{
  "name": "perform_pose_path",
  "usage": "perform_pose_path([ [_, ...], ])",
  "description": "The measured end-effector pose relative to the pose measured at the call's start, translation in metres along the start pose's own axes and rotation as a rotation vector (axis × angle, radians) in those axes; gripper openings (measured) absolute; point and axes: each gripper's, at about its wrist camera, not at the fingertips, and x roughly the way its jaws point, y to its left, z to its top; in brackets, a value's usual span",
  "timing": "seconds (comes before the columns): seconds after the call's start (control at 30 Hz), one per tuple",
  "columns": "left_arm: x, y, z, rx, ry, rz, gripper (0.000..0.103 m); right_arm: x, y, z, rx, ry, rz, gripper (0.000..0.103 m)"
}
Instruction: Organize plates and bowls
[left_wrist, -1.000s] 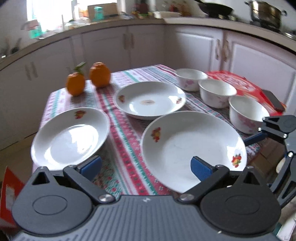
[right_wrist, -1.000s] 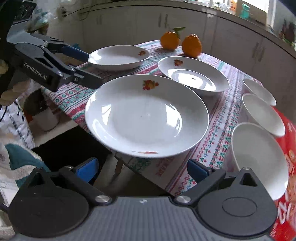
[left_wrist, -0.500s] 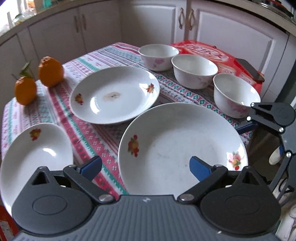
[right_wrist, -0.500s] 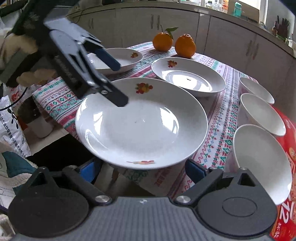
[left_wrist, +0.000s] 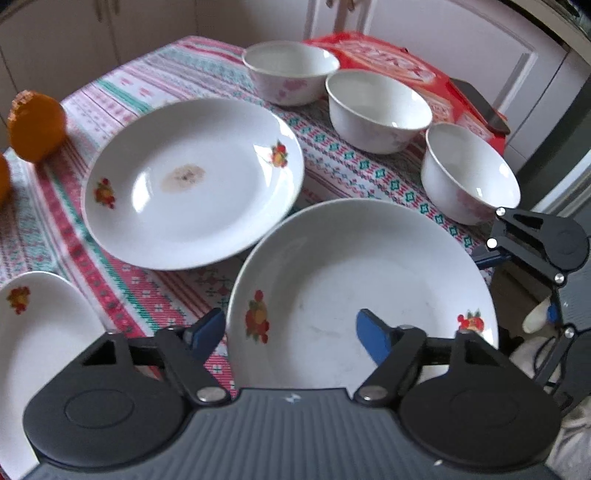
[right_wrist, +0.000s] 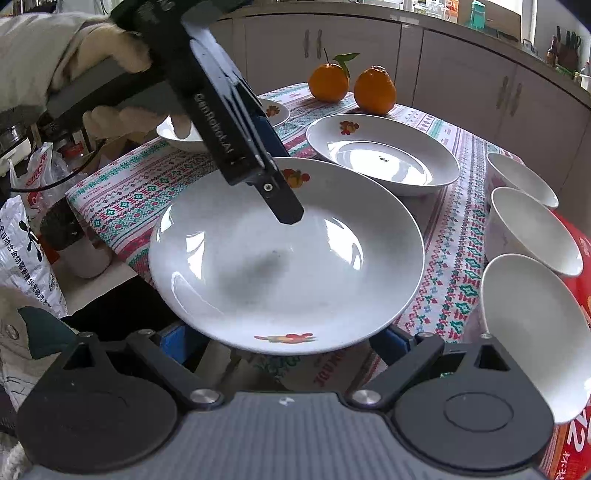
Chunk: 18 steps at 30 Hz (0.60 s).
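Near plate (left_wrist: 369, 280) empty, hangs over table edge. Left gripper (left_wrist: 291, 332) straddles its left rim, one finger over the well, other outside; jaws closing, pads not seen pressing. Middle plate (left_wrist: 192, 181) behind it: brownish stain at centre. Third plate (left_wrist: 37, 339) at far left, empty. Three bowls (left_wrist: 373, 107) in row on right, all empty, nearest just beside near plate. Right gripper (right_wrist: 284, 343) spread wide, fingers under near plate's front rim, gripping nothing. Two oranges (right_wrist: 351, 86) at far end of tablecloth (left_wrist: 177, 77). Red box (left_wrist: 388, 62) beyond bowls, dark phone (left_wrist: 480, 105) lying on it.
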Motion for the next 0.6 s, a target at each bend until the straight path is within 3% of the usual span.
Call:
perform_pose_path([
  [0.27,0.009,0.003,0.011,0.027,0.072,-0.044,0.071,0.002,-0.002,0.000,0.001,-0.002,0.008,0.099],
  [0.6,0.014,0.003,0.015,0.035,0.090,-0.051,0.071,0.003,-0.003,0.002,0.002,0.008,0.016,0.099],
])
